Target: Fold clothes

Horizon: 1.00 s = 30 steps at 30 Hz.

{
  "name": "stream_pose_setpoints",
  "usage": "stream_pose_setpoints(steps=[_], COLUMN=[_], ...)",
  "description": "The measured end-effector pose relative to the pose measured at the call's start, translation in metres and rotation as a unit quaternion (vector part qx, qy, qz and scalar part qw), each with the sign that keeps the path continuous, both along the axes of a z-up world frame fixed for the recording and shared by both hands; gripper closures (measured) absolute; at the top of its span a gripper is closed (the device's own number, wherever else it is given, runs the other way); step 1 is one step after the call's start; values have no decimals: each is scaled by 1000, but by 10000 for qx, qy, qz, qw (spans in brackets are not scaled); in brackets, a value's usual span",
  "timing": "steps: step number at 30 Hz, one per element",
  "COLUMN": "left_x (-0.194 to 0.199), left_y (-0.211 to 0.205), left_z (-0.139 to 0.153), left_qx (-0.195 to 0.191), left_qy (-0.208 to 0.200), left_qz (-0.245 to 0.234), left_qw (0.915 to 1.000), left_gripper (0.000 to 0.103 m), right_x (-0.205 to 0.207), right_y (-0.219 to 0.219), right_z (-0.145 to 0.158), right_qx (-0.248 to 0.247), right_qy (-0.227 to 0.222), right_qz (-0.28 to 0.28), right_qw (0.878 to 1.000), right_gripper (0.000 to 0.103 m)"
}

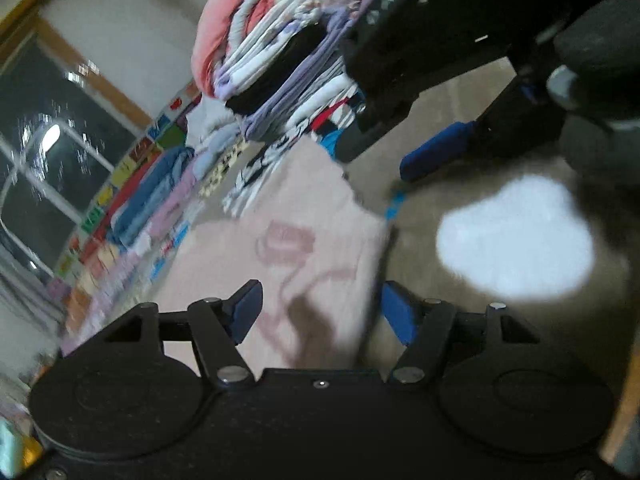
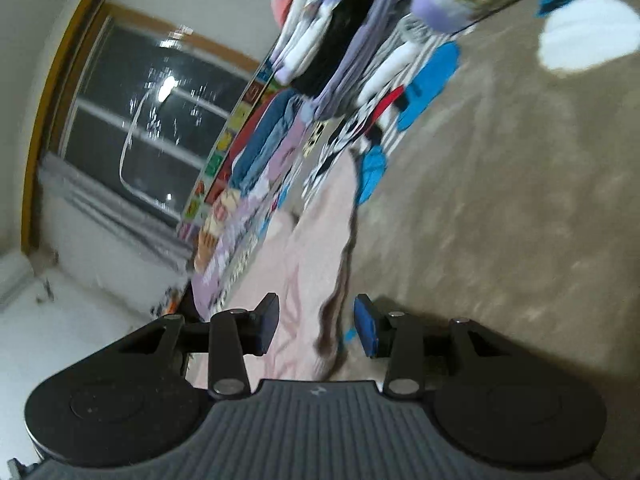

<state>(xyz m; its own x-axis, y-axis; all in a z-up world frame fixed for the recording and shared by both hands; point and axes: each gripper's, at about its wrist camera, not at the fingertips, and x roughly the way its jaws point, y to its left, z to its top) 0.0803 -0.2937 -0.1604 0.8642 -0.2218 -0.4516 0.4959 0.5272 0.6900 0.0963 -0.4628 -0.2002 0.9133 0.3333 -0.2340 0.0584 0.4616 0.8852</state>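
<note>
The left gripper (image 1: 320, 312) is held wide over the pink cloth (image 1: 288, 264) at lower centre; the right gripper (image 2: 316, 326) is spread wide too, nothing gripped.

Dark window (image 2: 160, 120) with wood frame (image 2: 52, 100) dominates left; lamp glare on glass. Below window, white sill (image 2: 60, 320). Right of window, strip of coloured picture tiles (image 2: 236, 120) runs along wall base. Further right of window, beige carpet (image 2: 500, 200) spreads wide, bright white light patch (image 2: 584, 32) on it. Cream wall (image 1: 132, 28) rises right of window. All blurred by motion.
</note>
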Motion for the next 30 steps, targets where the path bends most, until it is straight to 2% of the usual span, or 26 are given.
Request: stream_pose_setpoints(steps=[7,10,11,12,15,18,20,21,23,26,28,30], left_x=[22,37,42,48,59,71,80,83,89,100,107,113], left_y=[-35,-40,-42,-42,-32,-8,11,24,49,80,100,120], left_z=[1,5,7,9,24,47,64,72,84,96,101,105], left_qx=[430,421,403,357,-113,-926,-1736,-2239,-3111,-4033,-4535,-4973], left_qy=[-102,23,78,195,604,972,1341,1517,1808,2151,2319,2420], left_qz=[214,380,435,499,715,1013,1126,1151,1206,1419,1531,1632], left_qw=[9988,9984,9982,9979,9955,9858,9691,9558,9252,8780,8468,8170], left_gripper=[45,55,67,87,90,91,91,91,91,91,91,92], right_x=[3,0,0,0,-3,-4,-7,-9,-13,-12,-9,-8], right_y=[-13,-21,-22,-24,-25,-24,-22,-19,-13,10,36,68], right_z=[-7,-13,-15,-17,-20,-18,-15,-13,-9,8,24,39], right_qx=[294,666,776,886,1012,922,766,689,464,-311,-1098,-2046], right_qy=[-111,-208,-241,-274,-335,-355,-367,-382,-425,-633,-883,-1089], right_qz=[-84,-211,-251,-291,-377,-376,-356,-357,-334,26,482,944], right_qw=[9995,9973,9964,9953,9936,9944,9958,9963,9975,9975,9888,9682], right_gripper=[61,61,61,61,61,60,59,55,52,49,46,44])
